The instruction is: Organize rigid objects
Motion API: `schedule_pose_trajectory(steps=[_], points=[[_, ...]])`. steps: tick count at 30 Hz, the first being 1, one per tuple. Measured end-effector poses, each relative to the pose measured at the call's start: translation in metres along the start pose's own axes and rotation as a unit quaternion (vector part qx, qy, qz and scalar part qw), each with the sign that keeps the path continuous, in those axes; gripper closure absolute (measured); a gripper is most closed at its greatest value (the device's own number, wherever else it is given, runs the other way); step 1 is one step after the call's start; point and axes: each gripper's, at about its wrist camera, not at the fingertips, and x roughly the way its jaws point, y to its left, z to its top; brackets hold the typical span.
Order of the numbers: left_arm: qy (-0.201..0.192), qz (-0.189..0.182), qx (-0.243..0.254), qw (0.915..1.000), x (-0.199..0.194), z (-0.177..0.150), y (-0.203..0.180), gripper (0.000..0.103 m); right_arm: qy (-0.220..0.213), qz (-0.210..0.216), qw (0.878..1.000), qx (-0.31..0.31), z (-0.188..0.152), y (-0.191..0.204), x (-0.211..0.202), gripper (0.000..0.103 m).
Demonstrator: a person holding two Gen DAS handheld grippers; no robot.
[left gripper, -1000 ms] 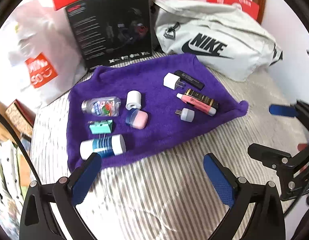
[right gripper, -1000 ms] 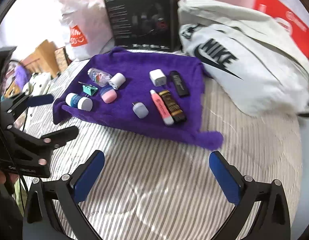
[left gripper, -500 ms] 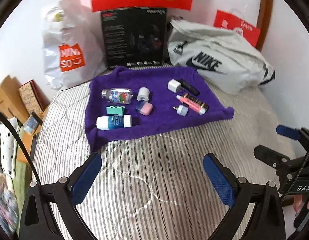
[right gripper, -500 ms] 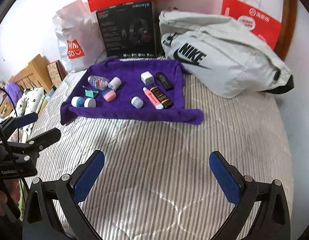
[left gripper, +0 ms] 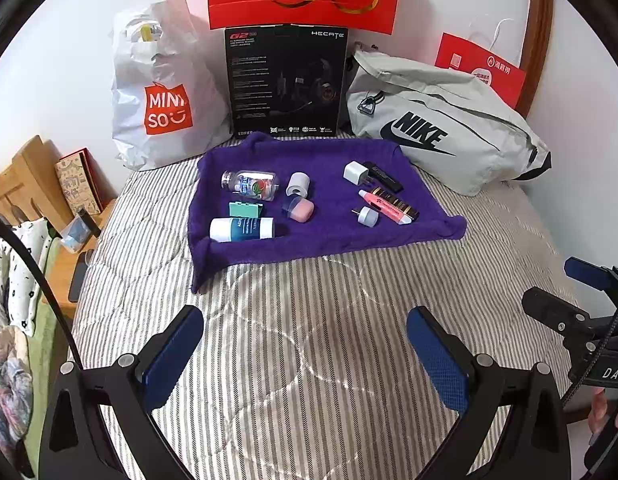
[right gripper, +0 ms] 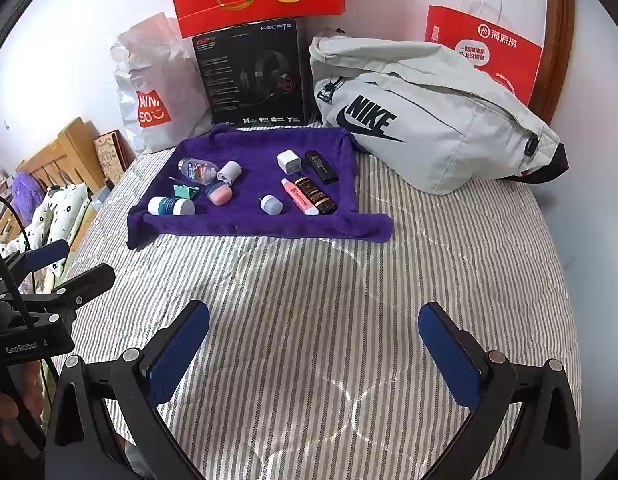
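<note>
Left wrist view puts the purple towel [left gripper: 329,240] in the upper middle of the frame, with the small rigid things laid out on its plush pile in two loose groups — I judge so each can be picked singly. On the left lie a clear bottle [left gripper: 249,185], a teal clip [left gripper: 245,210], a white-and-blue tube [left gripper: 241,229], a white cylinder [left gripper: 298,183] and a pink case [left gripper: 299,210]. On the right, a white charger cube [left gripper: 354,171] touches a black stick [left gripper: 384,177]; below them a pink tube [left gripper: 384,207] lies beside a dark gold-printed one [left gripper: 395,202], a pale round plug [left gripper: 367,216] just left.

My left gripper [left gripper: 305,354] hangs low in the frame over the striped quilt [left gripper: 309,320], jaws spread wide, holding nothing. My right gripper [right gripper: 314,354] is likewise agape and empty — both well short of the towel. A soft grey Nike bag [left gripper: 441,128] slumps at the upper right.
</note>
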Motion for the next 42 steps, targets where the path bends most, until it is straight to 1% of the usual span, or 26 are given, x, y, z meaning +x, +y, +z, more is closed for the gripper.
schedule_pose_trajectory(steps=[4, 8, 18, 42], points=[[-0.006, -0.004, -0.012, 0.9999, -0.007, -0.002, 0.005, 0.0, 0.002, -0.007, 1.0, -0.003, -0.001, -0.001, 0.0, 0.0], [-0.01, 0.001, -0.015, 0.9998, -0.011, -0.002, 0.006, 0.0, -0.001, -0.009, 1.0, 0.002, -0.001, -0.004, -0.001, 0.0], [0.001, 0.005, -0.016, 0.9999, -0.008, -0.005, 0.007, 0.0, -0.003, -0.013, 1.0, 0.007, -0.005, -0.008, -0.003, 0.0], [0.003, 0.014, -0.019, 0.9997, -0.009, -0.008, 0.008, 0.0, -0.004, -0.018, 1.0, 0.006, -0.006, -0.015, -0.004, 0.0]])
